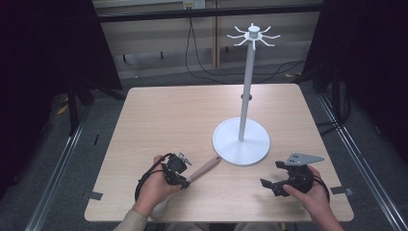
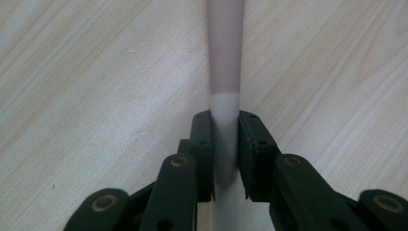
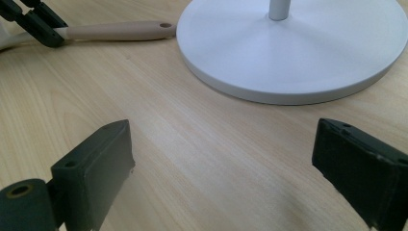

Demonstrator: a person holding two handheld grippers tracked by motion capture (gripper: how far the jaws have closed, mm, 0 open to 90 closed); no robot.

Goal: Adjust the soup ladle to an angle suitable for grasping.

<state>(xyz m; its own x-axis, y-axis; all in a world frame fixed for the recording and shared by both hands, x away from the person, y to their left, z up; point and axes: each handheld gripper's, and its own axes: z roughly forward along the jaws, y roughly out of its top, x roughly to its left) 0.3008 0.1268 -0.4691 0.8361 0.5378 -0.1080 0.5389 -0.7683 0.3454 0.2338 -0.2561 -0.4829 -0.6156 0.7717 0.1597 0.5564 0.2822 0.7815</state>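
A utensil with a beige-pink handle (image 1: 204,169) and a white stem lies flat on the wooden table (image 1: 168,110), its handle end pointing at the stand's base. My left gripper (image 1: 184,181) is shut on the white stem (image 2: 224,103); the handle (image 2: 225,48) runs away beyond the jaws. My right gripper (image 1: 273,174) hovers open at the front right, nothing between its jaws (image 3: 223,144). In the right gripper view the utensil handle (image 3: 120,30), with a hole at its end, almost reaches the base, and the left gripper (image 3: 41,26) holds its other end.
A white stand rises from a round base (image 1: 240,144), with a tall pole (image 1: 246,91) and a ring of hooks (image 1: 253,34) on top. The base (image 3: 298,48) lies just ahead of my right gripper. Black curtains and cables are behind the table.
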